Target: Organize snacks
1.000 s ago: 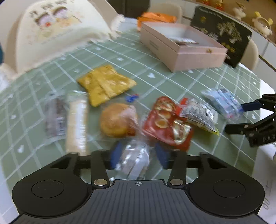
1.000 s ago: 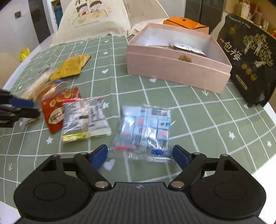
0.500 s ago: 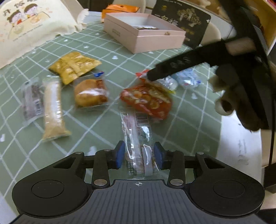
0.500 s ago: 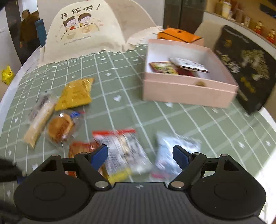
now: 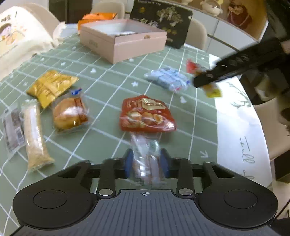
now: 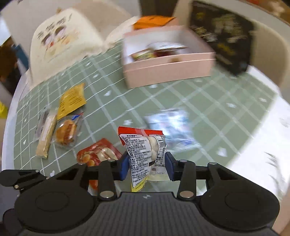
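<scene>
My left gripper [image 5: 146, 163] is shut on a clear snack packet [image 5: 145, 154], held above the green checked tablecloth [image 5: 112, 79]. My right gripper [image 6: 145, 164] is shut on a white printed packet with a red top [image 6: 143, 152], lifted off the table; it also shows at the right of the left wrist view [image 5: 201, 72]. The pink open box [image 5: 123, 41] stands at the back with a few packets inside [image 6: 157, 50]. A red snack bag [image 5: 146, 114], a blue-white packet [image 5: 166, 79], a bun [image 5: 69, 114], a yellow packet [image 5: 50, 87] and a long bar [image 5: 35, 136] lie on the cloth.
A black bag [image 5: 161, 23] stands behind the box. A cream food cover [image 5: 20, 36] sits at the far left, an orange packet [image 5: 97, 17] behind the box. A dark wrapped snack [image 5: 12, 128] lies left of the bar. The table's white edge [image 5: 239, 127] runs along the right.
My right gripper closed on the white printed packet and lifted it off the table. My left gripper holds the clear packet, raised and turned toward the box.
</scene>
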The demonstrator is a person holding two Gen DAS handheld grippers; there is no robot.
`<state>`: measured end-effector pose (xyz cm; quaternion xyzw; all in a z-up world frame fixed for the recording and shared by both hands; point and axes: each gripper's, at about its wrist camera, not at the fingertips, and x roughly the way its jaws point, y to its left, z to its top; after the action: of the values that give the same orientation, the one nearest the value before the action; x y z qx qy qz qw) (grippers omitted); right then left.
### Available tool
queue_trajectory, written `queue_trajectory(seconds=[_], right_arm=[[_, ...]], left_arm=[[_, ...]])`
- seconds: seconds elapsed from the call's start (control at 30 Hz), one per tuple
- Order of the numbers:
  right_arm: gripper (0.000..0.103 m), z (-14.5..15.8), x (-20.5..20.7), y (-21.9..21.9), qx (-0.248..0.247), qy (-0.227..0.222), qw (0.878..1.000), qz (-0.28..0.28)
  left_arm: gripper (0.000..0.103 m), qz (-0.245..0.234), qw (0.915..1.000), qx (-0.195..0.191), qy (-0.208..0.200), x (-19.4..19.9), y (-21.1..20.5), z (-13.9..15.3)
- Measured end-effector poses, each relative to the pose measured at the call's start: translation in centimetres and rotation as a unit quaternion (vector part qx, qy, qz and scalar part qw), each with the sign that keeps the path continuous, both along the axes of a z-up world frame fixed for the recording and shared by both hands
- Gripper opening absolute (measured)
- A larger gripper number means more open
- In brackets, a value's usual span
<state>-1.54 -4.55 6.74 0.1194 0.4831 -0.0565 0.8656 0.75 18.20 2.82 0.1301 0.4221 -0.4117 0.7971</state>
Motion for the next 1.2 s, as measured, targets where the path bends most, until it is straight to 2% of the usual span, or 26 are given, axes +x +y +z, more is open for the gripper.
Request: queue_trajectory(seconds=[0.07, 0.17, 0.3, 0.43, 0.5, 0.57, 0.6, 0.63, 0.7, 0.77, 0.83, 0.93, 1.03, 1.1, 1.17, 1.2], right_arm=[[0.040, 0.7, -1.4, -1.2, -0.006, -0.005, 1.000, -0.013], [0.040, 1.2, -3.5, -2.9, -0.001, -0.020, 1.000, -0.024], [0.040, 0.1, -4.9, -4.6, 0.015, -0.046, 0.998, -0.032], [0.040, -1.0, -4.3, -5.1, 0.040, -0.071, 0.996, -0.042], [0.040, 0.4, -3.2, -5.1, 0.042, -0.089, 0.994, -0.049], [0.040, 3.0, -1.2, -5.0, 0.032, -0.129, 0.990, -0.039], [0.044, 4.8, 0.8, -5.1, 0.010, -0.151, 0.988, -0.036], [0.053, 6.8, 3.5, -5.4, -0.007, -0.173, 0.984, -0.036], [0.078, 9.4, 8.6, -6.3, -0.004, -0.188, 0.982, -0.021], [0.077, 10.4, 12.5, -7.0, -0.006, -0.171, 0.984, -0.042], [0.077, 9.6, 13.2, -7.1, 0.000, -0.149, 0.987, -0.065], [0.077, 5.5, 12.0, -6.1, 0.031, -0.092, 0.992, -0.080], [0.076, 0.6, 10.2, -3.8, 0.017, -0.016, 0.990, -0.139], [0.075, -1.5, 9.3, -2.0, -0.005, 0.019, 0.987, -0.163], [0.066, -2.8, 8.3, -0.1, -0.017, 0.033, 0.981, -0.188], [0.054, -3.1, 7.8, 0.7, -0.014, 0.040, 0.979, -0.197]], left_arm=[[0.015, -0.005, 0.9999, -0.006, -0.013, 0.0, -0.2, 1.3], [0.014, -0.004, 0.9993, -0.019, -0.031, 0.5, -0.6, 4.2], [0.014, 0.002, 0.9984, -0.044, -0.035, 3.2, -2.4, 8.3], [0.016, 0.020, 0.9915, -0.124, -0.032, 7.7, -4.7, 12.9], [0.019, 0.035, 0.9879, -0.143, -0.047, 9.7, -5.6, 14.6], [0.021, 0.061, 0.9871, -0.135, -0.060, 11.4, -6.3, 15.2], [0.023, 0.074, 0.9884, -0.122, -0.051, 12.6, -6.6, 14.8], [0.023, 0.080, 0.9897, -0.112, -0.040, 13.3, -6.7, 14.2], [0.023, 0.080, 0.9926, -0.090, -0.017, 14.4, -6.2, 12.4], [0.023, 0.070, 0.9947, -0.075, -0.001, 14.7, -4.5, 10.4], [0.023, 0.048, 0.9962, -0.069, 0.025, 14.6, -2.1, 8.3], [0.023, 0.003, 0.9966, -0.063, 0.053, 14.6, 1.0, 5.9], [0.023, -0.024, 0.9955, -0.057, 0.071, 14.6, 4.1, 4.0], [0.023, -0.039, 0.9940, -0.056, 0.085, 14.5, 5.8, 3.1], [0.023, -0.049, 0.9923, -0.053, 0.100, 14.0, 7.3, 2.4], [0.023, -0.056, 0.9915, -0.052, 0.106, 13.8, 7.8, 2.1]])
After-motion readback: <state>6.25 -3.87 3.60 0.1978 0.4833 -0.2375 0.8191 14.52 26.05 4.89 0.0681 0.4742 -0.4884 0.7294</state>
